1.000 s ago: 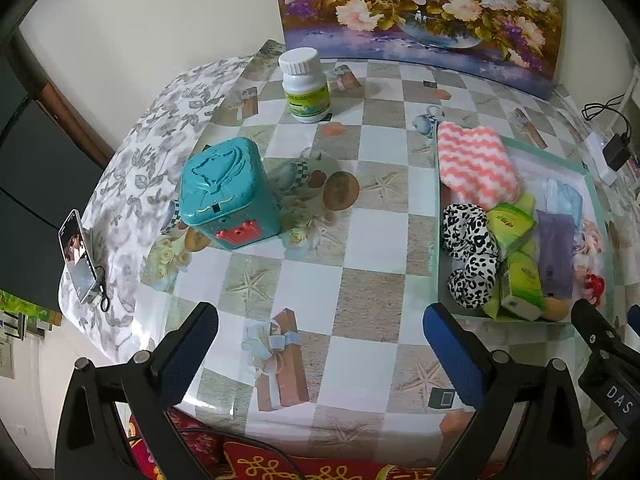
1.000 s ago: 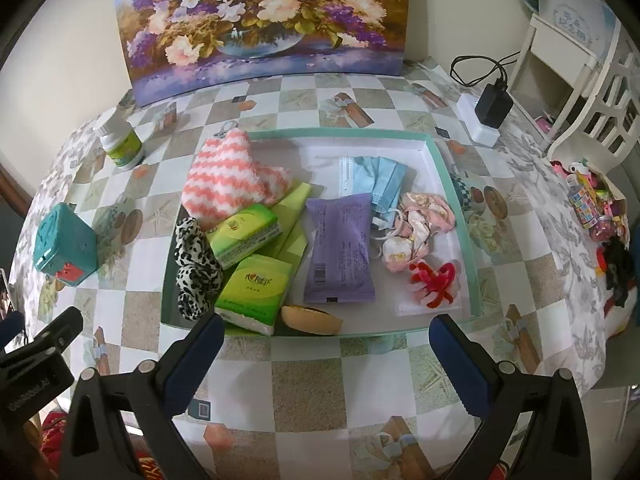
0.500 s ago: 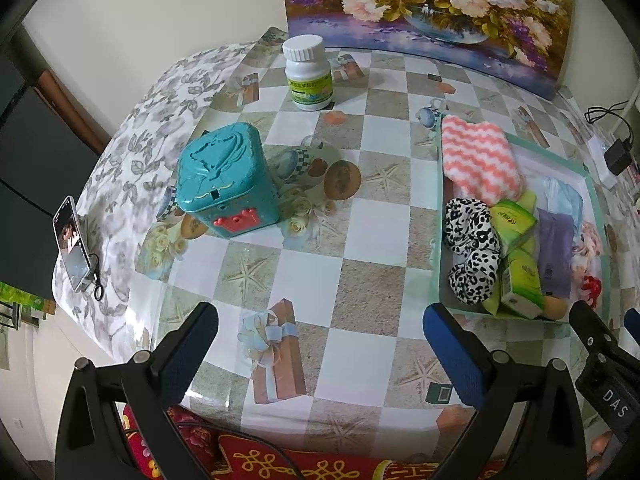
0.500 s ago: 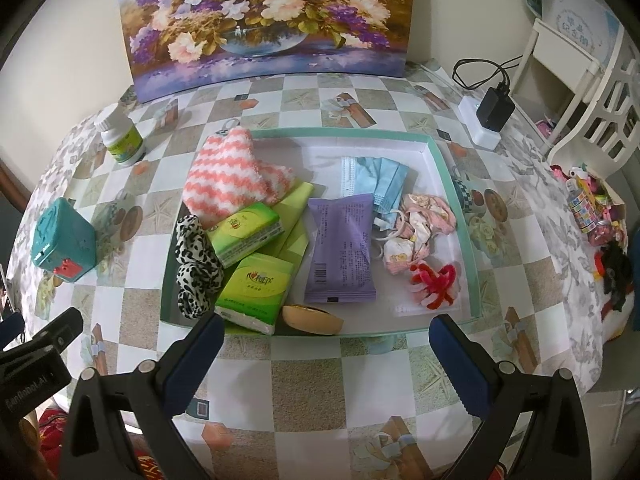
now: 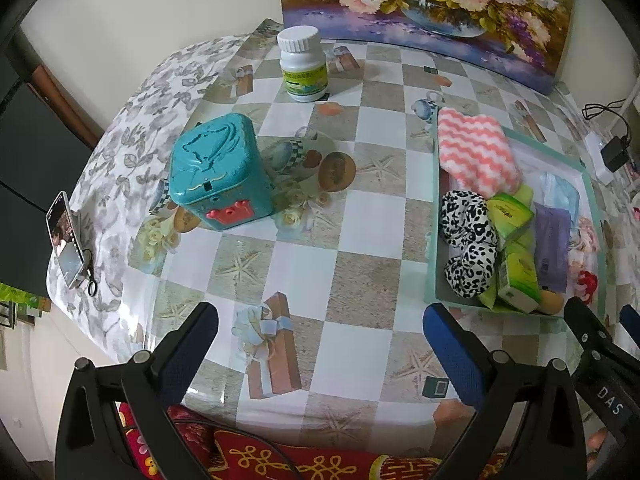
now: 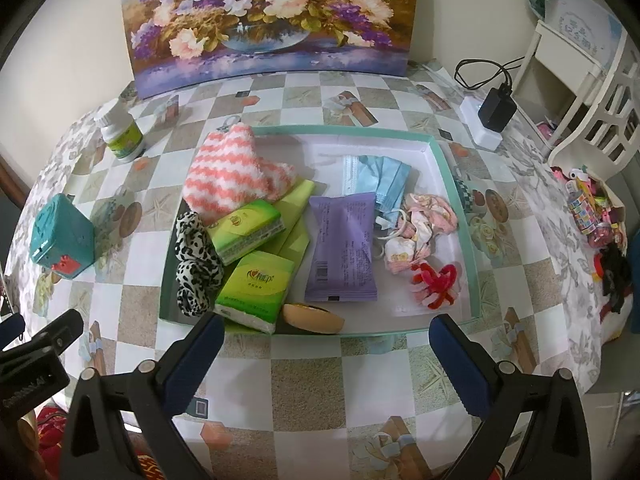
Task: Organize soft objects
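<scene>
A teal-rimmed tray (image 6: 460, 184) holds soft things: a pink-and-white zigzag cloth (image 6: 232, 174), a leopard-print scrunchie (image 6: 196, 256), green tissue packs (image 6: 256, 284), a purple wipes pack (image 6: 344, 248), a blue face mask (image 6: 380, 178), a pink floral cloth (image 6: 420, 228), a red scrunchie (image 6: 436, 284) and a tan sponge (image 6: 312, 318). My right gripper (image 6: 324, 340) is open and empty, just in front of the tray's near rim. My left gripper (image 5: 320, 336) is open and empty over the tablecloth, left of the tray (image 5: 434, 216).
A teal box (image 5: 218, 172) and a white pill bottle (image 5: 302, 64) stand on the table's left side. A flower painting (image 6: 272, 20) leans at the back. A charger on a white power strip (image 6: 486, 118) lies back right. A phone (image 5: 66, 240) stands at the left edge.
Both grippers have drawn back and risen slightly, so the table and tray look a little farther off. Nothing on the table has moved.
</scene>
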### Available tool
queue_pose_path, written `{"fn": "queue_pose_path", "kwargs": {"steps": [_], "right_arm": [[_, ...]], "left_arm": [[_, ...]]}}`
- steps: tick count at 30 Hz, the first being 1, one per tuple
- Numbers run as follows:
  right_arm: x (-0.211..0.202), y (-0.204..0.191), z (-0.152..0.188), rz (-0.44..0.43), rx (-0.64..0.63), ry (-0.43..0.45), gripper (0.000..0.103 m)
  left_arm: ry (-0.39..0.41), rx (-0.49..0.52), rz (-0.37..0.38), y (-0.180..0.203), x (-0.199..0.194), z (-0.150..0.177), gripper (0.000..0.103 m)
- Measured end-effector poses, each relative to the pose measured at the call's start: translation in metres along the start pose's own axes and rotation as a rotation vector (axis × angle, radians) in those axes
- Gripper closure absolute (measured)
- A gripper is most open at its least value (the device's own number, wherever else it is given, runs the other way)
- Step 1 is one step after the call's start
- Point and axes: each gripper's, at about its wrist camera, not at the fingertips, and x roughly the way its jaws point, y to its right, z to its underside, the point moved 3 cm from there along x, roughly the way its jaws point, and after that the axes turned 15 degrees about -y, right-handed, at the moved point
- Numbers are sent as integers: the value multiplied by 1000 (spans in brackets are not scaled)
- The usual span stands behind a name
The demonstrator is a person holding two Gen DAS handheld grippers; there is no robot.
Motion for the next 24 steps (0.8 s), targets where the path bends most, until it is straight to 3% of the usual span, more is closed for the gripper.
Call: {"fn": "queue_pose_path", "kwargs": {"steps": [24], "right_arm": [[5,-4,-2,22,-35,-21,0]], "left_arm": [[-9,13,26,2,1,1,1]]}}
